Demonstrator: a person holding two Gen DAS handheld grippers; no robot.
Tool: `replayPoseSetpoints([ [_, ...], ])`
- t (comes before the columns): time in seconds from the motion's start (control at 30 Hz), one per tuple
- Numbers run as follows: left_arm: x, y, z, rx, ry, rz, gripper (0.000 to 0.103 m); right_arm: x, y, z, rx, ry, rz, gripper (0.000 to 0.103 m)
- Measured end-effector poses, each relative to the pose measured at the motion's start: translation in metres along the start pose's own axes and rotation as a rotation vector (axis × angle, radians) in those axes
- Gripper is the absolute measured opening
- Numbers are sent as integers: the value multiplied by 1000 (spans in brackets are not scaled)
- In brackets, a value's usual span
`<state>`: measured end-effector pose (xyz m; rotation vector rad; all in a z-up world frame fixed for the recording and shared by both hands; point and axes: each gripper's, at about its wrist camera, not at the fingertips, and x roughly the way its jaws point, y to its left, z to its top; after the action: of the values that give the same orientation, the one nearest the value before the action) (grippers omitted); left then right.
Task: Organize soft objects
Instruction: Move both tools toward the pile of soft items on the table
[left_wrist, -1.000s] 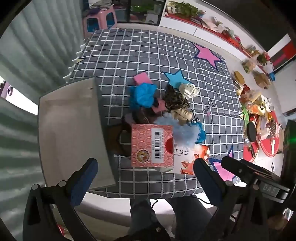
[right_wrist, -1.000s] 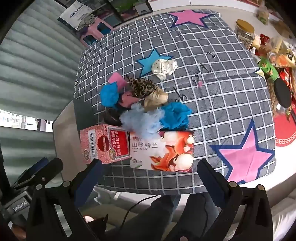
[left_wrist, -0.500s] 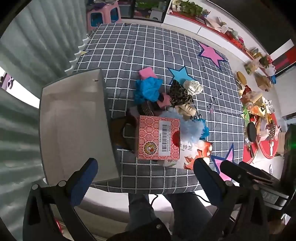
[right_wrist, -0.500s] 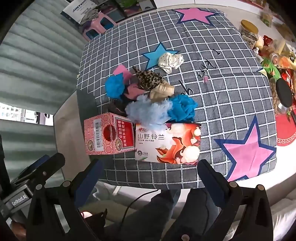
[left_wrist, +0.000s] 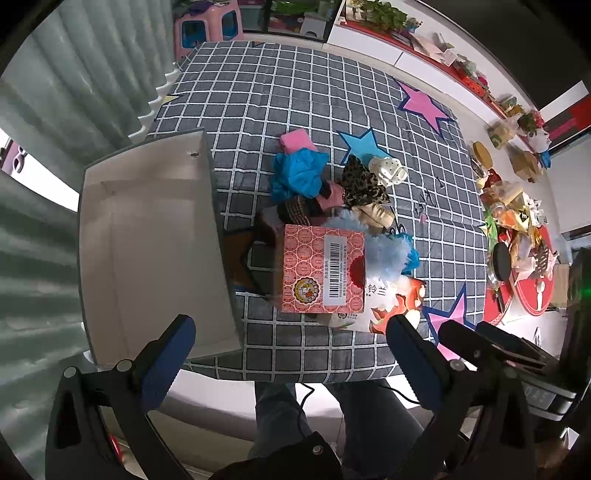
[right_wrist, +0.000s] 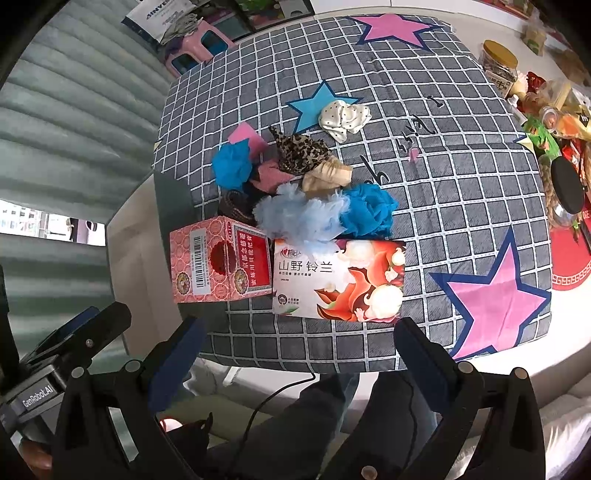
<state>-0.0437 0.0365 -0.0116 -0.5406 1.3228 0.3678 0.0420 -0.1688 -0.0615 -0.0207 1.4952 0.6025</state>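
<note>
A: The left gripper (left_wrist: 286, 345) has black frames, silver screws and dark blue padded fingers (left_wrist: 168, 360)

B: The right gripper (right_wrist: 295, 356) looks the same, blue pads (right_wrist: 419, 363) on black arms. The neighbouring unit carries a white "GenRobot.AI" label (right_wrist: 37, 396), and the person's legs (left_wrist: 373, 410) wear grey-blue jeans, a thin black cable (right_wrist: 273, 397) trailing by

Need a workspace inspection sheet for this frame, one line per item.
Surface: grey checked cloth with star patches.
Job's things: soft pile mid-cloth; white spotted piece apart from it.
Clutter: pink box, floral tissue pack, white bin.
Grippers: left gripper and right gripper open, empty, at near edge.
Cables: black lead below table edge.
Surroundings: curtain, pink stool.
</note>
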Motion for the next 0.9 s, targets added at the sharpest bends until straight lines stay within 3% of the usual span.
replayPoseSetpoints([
  [0.53, 1, 15, 2, -14, -1, -6, 103, 3, 10, -1, -4, -1, -17, 103],
  [0.9, 13, 14, 22, -3, 12, 15, 103, 4, 0, 10, 22, 0, -55, 103],
])
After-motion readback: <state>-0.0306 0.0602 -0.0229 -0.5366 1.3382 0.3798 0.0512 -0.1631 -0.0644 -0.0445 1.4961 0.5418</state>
